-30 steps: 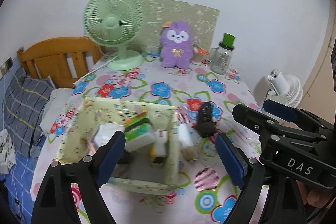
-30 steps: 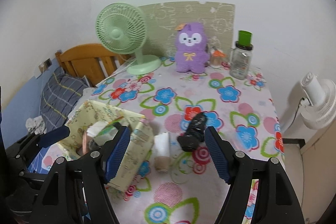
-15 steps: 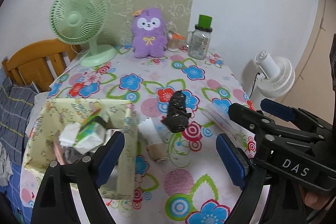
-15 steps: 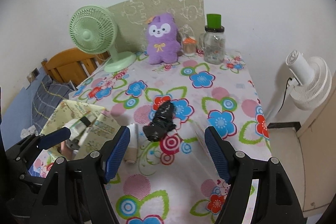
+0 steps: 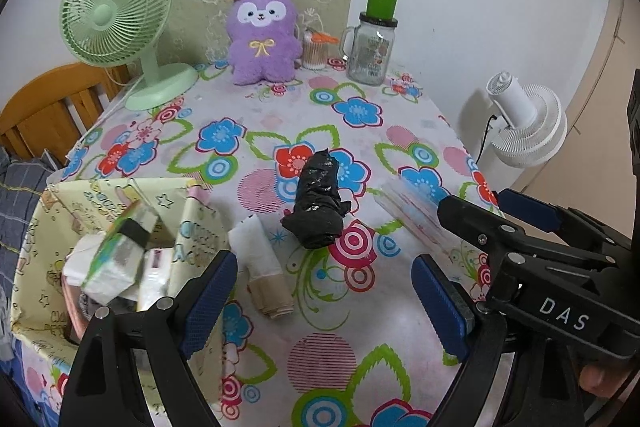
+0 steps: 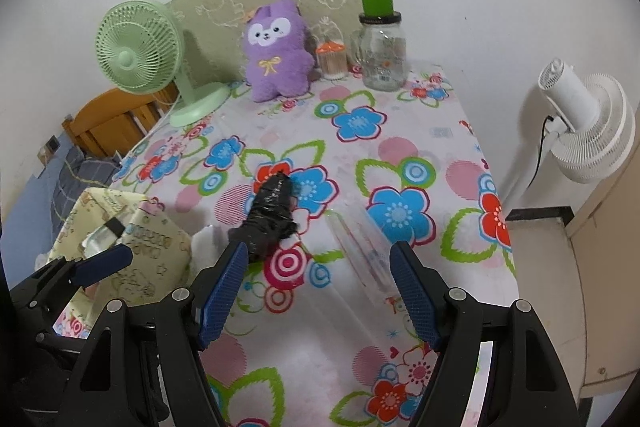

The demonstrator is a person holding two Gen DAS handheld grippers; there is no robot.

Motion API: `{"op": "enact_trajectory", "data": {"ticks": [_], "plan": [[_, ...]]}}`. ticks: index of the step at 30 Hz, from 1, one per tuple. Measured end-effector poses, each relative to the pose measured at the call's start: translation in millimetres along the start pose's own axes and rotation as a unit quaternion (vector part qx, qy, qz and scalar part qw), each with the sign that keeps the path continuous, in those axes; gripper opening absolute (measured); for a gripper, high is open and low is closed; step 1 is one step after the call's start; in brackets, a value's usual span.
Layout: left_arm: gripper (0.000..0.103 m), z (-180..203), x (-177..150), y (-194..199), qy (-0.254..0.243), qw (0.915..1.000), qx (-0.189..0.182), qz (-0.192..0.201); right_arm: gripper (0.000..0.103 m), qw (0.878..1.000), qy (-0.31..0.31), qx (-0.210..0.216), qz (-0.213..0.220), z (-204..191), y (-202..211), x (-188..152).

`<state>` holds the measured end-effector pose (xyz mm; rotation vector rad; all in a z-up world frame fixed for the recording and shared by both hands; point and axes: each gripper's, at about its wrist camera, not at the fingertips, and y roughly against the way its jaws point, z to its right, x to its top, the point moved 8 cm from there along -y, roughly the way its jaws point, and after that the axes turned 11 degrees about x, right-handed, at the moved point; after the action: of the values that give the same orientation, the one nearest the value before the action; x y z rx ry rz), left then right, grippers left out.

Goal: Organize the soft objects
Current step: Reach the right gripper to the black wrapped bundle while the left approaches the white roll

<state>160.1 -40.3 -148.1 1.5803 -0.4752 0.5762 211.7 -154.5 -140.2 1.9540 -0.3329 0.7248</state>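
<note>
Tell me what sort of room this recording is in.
Probably a bedroom at home: a wooden bed frame with plaid bedding sits beside a table with a floral cloth holding a plush toy and a desk fan.

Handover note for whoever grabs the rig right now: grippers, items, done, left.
Left gripper: open, empty, above the table.
Right gripper: open, empty, just short of the black bag bundle.
Done: several packets already in the patterned box at table's left edge.
Left: black bundle, the white-and-beige roll beside the box, and a clear plastic packet to the right. Purple plush sits at the back.
</note>
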Motion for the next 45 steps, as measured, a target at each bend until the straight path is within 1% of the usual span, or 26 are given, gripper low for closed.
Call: {"op": "enact_trajectory", "data": {"ticks": [9, 11, 12, 17, 21, 27, 30, 34, 40, 45], "plan": [[0.09, 5, -5, -26, -0.003, 0.9997, 0.003, -0.025, 0.076, 1.0, -0.01, -0.005, -0.02, 16, -21, -5], [0.092, 6, -8, -33, -0.003, 0.9994, 0.006, -0.034, 0.076, 1.0, -0.011, -0.008, -0.024, 19, -26, -7], [0.093, 5, -8, -36, -0.007, 0.9993, 0.018, -0.032, 0.076, 1.0, -0.013, -0.007, -0.027, 21, -28, -8], [0.098, 6, -7, -43, -0.015, 0.999, 0.032, -0.026, 0.076, 0.999, -0.019, -0.007, -0.034, 28, -38, -10], [0.103, 10, -7, -50, -0.023, 0.9978, 0.057, -0.027, 0.076, 0.999, -0.024, -0.006, -0.037, 35, -44, -11], [0.103, 12, -8, -58, -0.03, 0.995, 0.092, -0.026, 0.076, 0.999, -0.034, -0.005, -0.04, 47, -50, -14], [0.103, 11, -6, -57, -0.024, 0.9954, 0.088, -0.027, 0.076, 0.998, -0.038, -0.006, -0.041, 52, -51, -16], [0.103, 17, -3, -49, -0.016, 0.9976, 0.061, -0.029, 0.076, 0.998, -0.046, -0.004, -0.037, 59, -51, -16], [0.103, 35, 1, -39, -0.032, 0.9982, 0.049, -0.013, 0.076, 0.998, -0.05, -0.009, -0.032, 67, -46, -15], [0.103, 39, -7, -50, -0.017, 0.9984, 0.035, -0.04, 0.076, 0.998, -0.052, -0.011, -0.033, 70, -45, -15]]}}
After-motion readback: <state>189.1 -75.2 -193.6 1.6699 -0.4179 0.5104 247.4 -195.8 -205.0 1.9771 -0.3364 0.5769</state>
